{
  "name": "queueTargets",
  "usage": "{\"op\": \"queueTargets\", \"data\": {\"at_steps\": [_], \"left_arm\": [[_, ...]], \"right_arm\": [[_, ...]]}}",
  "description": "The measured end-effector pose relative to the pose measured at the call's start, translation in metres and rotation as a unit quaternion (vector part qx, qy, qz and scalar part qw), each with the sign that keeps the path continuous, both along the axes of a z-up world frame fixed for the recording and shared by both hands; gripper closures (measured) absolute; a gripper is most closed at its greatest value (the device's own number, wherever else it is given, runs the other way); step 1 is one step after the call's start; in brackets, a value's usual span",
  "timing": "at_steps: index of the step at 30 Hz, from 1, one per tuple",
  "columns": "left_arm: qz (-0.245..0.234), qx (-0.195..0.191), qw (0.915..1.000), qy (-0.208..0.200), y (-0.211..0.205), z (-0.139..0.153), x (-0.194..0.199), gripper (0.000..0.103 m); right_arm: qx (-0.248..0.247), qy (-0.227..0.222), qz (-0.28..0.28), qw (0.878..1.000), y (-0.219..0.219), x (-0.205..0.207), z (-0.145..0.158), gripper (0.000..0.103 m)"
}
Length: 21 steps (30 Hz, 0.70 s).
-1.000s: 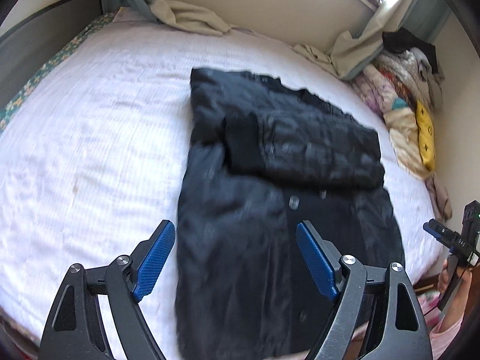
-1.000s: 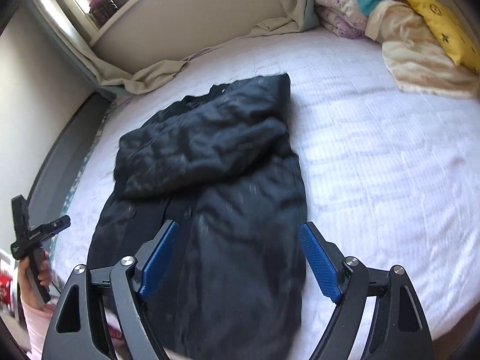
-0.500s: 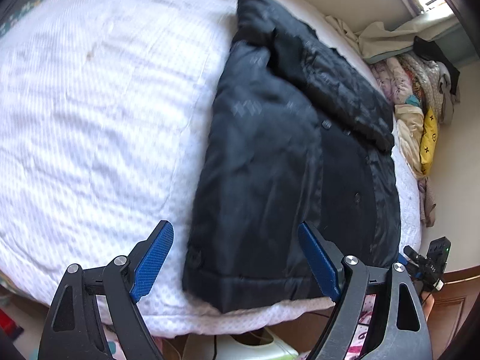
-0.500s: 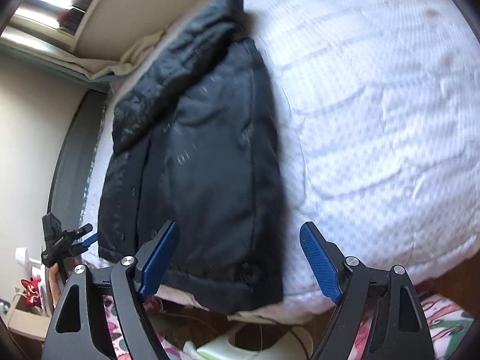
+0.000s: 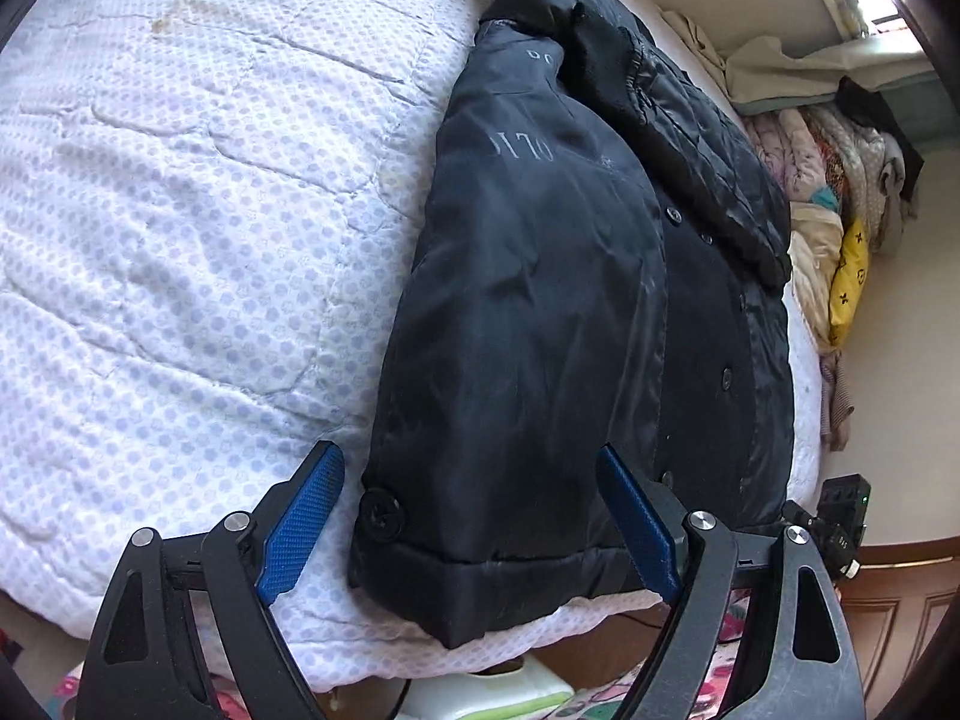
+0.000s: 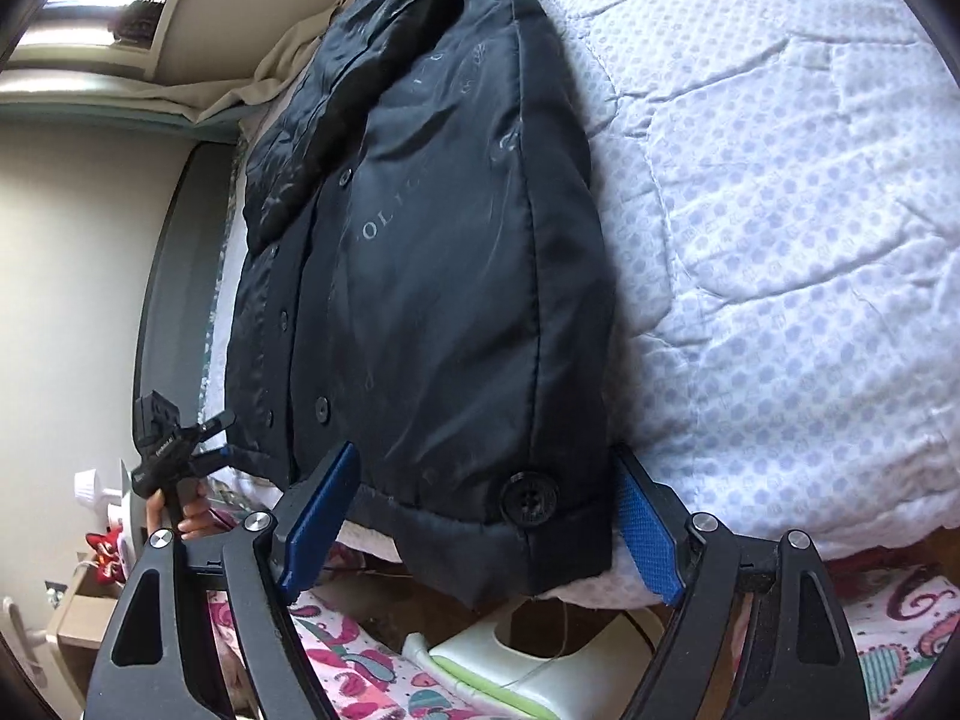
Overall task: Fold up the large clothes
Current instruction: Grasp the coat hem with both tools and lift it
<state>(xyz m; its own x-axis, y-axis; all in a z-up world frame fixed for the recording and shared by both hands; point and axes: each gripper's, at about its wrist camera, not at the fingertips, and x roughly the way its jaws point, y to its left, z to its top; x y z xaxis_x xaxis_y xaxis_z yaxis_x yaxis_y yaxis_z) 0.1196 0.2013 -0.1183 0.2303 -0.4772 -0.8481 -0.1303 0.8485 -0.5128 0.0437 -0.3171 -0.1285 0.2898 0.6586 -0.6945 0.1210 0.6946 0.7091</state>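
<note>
A large black padded jacket [image 5: 540, 312] lies on the white quilted bed [image 5: 180, 210], sleeves folded across its upper part, hem at the near bed edge. It also shows in the right wrist view [image 6: 432, 252]. My left gripper [image 5: 471, 525] is open, its blue pads either side of the jacket's left hem corner with a big button [image 5: 379, 510]. My right gripper [image 6: 486, 531] is open around the right hem corner and its button [image 6: 528, 498]. Each gripper shows small in the other's view: the right [image 5: 834, 531], the left [image 6: 174, 450].
A pile of folded bedding and a yellow cushion [image 5: 846, 276] sits at the bed's far right. Curtains [image 5: 774, 69] drape by the window wall. A white-green object [image 6: 540, 666] and patterned fabric [image 6: 360, 654] lie below the bed edge. A dark headboard [image 6: 168, 276] runs along the left.
Both grippers have come down and closer to the jacket's hem at the near bed edge. They now straddle the two hem corners, still open.
</note>
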Motion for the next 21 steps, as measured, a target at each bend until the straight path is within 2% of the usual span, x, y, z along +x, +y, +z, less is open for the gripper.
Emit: {"op": "queueTargets", "data": {"at_steps": [1,2,3,4,5,6,8,10,15,21], "left_arm": [[-0.003,0.002,1.0000,-0.003,-0.002,0.000,0.000,0.027],[-0.009,0.005,0.9999,-0.005,-0.004,0.000,0.000,0.038],[-0.016,0.013,0.9998,-0.006,-0.007,0.000,0.000,0.045],[-0.022,0.017,0.9996,-0.009,-0.009,0.001,-0.001,0.049],[-0.030,0.005,0.9995,-0.010,-0.011,0.001,-0.002,0.063],[-0.034,-0.013,0.9993,-0.009,-0.012,0.000,-0.002,0.074],[-0.035,-0.022,0.9991,-0.010,-0.013,-0.001,-0.002,0.076],[-0.036,-0.020,0.9990,-0.017,-0.014,0.002,-0.004,0.079],[-0.026,-0.046,0.9978,-0.041,-0.009,0.018,-0.020,0.083],[-0.030,-0.066,0.9963,-0.045,-0.004,0.035,-0.053,0.083]], "right_arm": [[0.009,0.000,-0.006,1.000,-0.002,0.000,-0.001,0.022],[0.014,0.001,-0.011,1.000,-0.003,0.001,-0.002,0.025],[0.015,0.000,-0.014,1.000,-0.004,0.001,-0.002,0.028],[0.014,-0.002,-0.016,1.000,-0.005,0.002,-0.001,0.036],[0.010,-0.004,-0.017,1.000,-0.005,0.002,-0.001,0.047],[0.006,-0.005,-0.018,1.000,-0.004,0.003,-0.001,0.054],[0.014,-0.003,-0.014,1.000,-0.002,0.006,-0.002,0.080],[0.015,-0.009,-0.008,1.000,0.001,0.007,-0.001,0.087],[0.021,-0.041,-0.006,0.999,0.003,0.002,0.015,0.092],[0.045,-0.050,-0.012,0.998,-0.001,-0.014,0.028,0.094]]}}
